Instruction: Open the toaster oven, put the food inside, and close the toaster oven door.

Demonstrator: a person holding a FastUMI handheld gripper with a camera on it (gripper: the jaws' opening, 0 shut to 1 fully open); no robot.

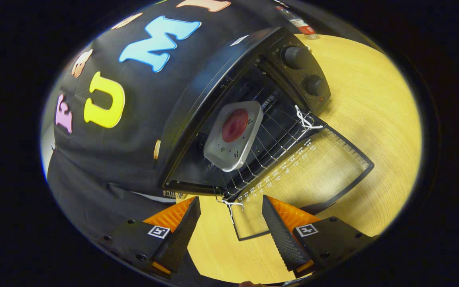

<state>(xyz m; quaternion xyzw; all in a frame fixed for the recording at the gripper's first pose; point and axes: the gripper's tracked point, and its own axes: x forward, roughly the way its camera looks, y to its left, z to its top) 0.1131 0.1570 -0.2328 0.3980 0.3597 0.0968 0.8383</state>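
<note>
The black toaster oven (pixel 213 79) stands on a wooden table (pixel 373 119) with its glass door (pixel 313 175) folded down flat towards me. On the wire rack (pixel 277 143) inside rests a white square plate (pixel 235 135) carrying a dark red piece of food (pixel 235 125). My gripper (pixel 231 223) is open and holds nothing. Its fingers hover over the near corner of the lowered door, short of the rack. Two round knobs (pixel 305 71) sit on the oven's control panel beyond the rack.
White string ties hang at both front corners of the rack (pixel 305 119). A bottle (pixel 299 22) stands behind the oven on the table. Black cloth wall lies to the oven's other side. Open wooden tabletop stretches beyond the door.
</note>
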